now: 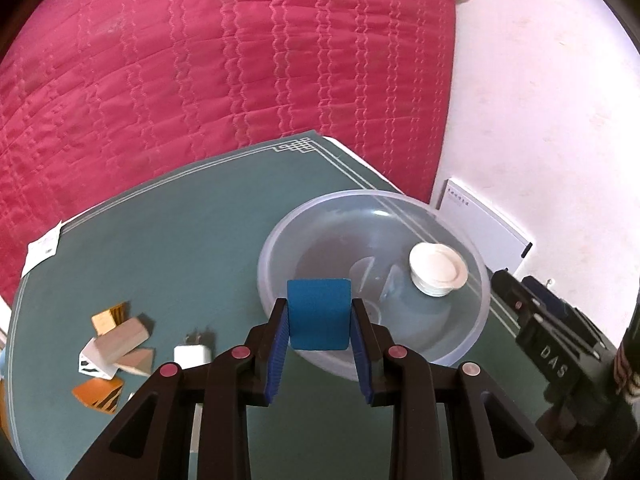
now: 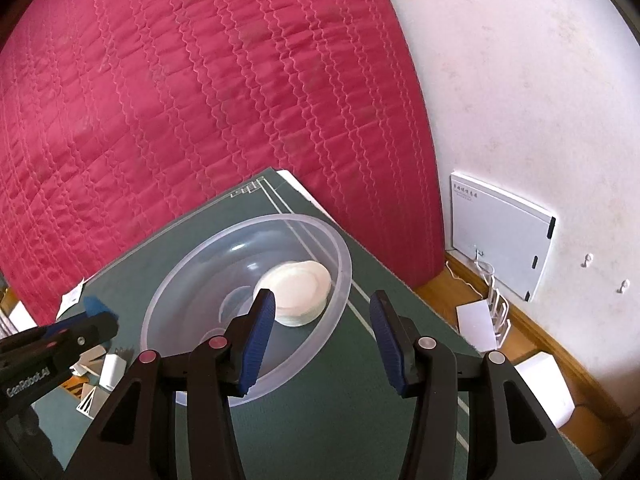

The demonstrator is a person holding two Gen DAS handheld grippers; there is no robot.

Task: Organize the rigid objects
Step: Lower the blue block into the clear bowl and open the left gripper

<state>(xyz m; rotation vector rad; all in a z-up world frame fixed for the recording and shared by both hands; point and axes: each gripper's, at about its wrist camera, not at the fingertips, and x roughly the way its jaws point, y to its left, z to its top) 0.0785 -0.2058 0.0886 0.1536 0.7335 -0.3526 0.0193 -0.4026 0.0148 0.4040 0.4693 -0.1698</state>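
Our left tool pinches the blue block squarely between its pads, holding it above the near rim of the clear bowl on the desk, so the drop lies just ahead, while our right tool hangs spread and empty beside it.

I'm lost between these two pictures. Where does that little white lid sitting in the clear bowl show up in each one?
Left wrist view: the white lid lies right of centre, inside the clear bowl, toward its right wall, beyond the blue block.
Right wrist view: the white lid sits near the middle, against the bowl's far right wall, just past the tip of one of the fingers.
Shared landmark: the clear bowl on the green mat.
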